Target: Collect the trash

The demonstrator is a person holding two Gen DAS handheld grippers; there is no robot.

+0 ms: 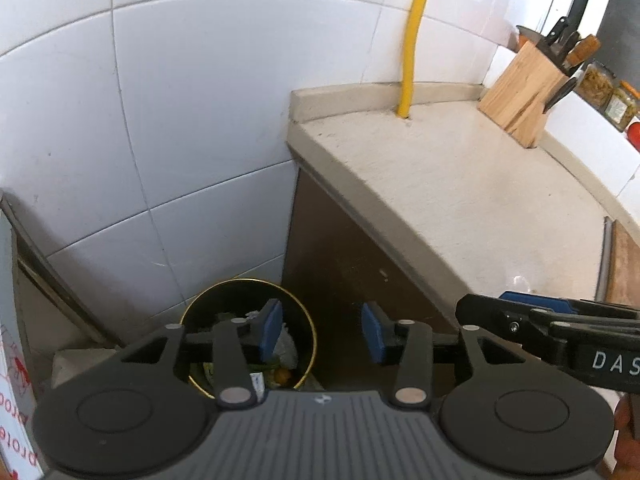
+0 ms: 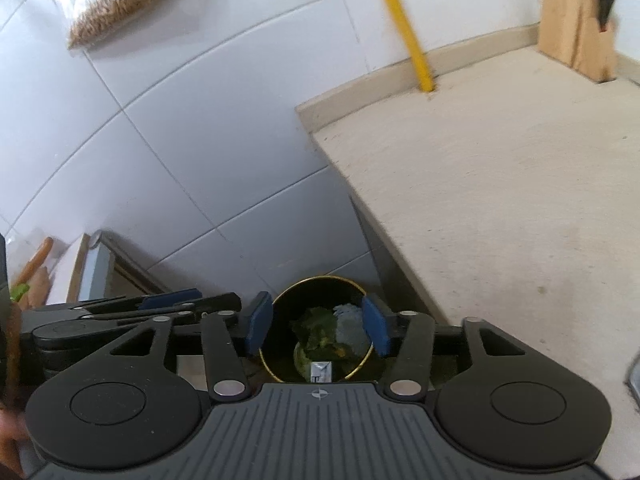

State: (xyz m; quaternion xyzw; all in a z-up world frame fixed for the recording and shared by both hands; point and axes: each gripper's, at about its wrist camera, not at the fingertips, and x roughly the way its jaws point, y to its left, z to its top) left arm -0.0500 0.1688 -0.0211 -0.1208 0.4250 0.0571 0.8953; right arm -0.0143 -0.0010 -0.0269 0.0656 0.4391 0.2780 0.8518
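1. Bin [image 1: 248,332], one, round, black with a gold rim, stands upright on the floor in the corner between the tiled wall [image 1: 180,120] and the bench [image 1: 460,200], mouth facing up.
2. Trash [image 2: 332,332] lies inside the bin: green leafy scraps, a grey crumpled piece, an orange bit and a small white packet; I cannot tell which way any piece's long axis runs.
3. Left tool [image 1: 322,334] hangs above the bin's right edge, jaws apart with nothing between the pads.
4. Right tool [image 2: 318,328] hangs over the bin's mouth, jaws wider apart and empty.
5. Knife block [image 1: 524,92], one, wooden, stands at the bench's far end, handles tilted up and to the right.
6. One yellow pipe [image 1: 412,40] rises from the bench along the wall.
7. Jars [image 1: 608,96], at least two, sit beside the block.
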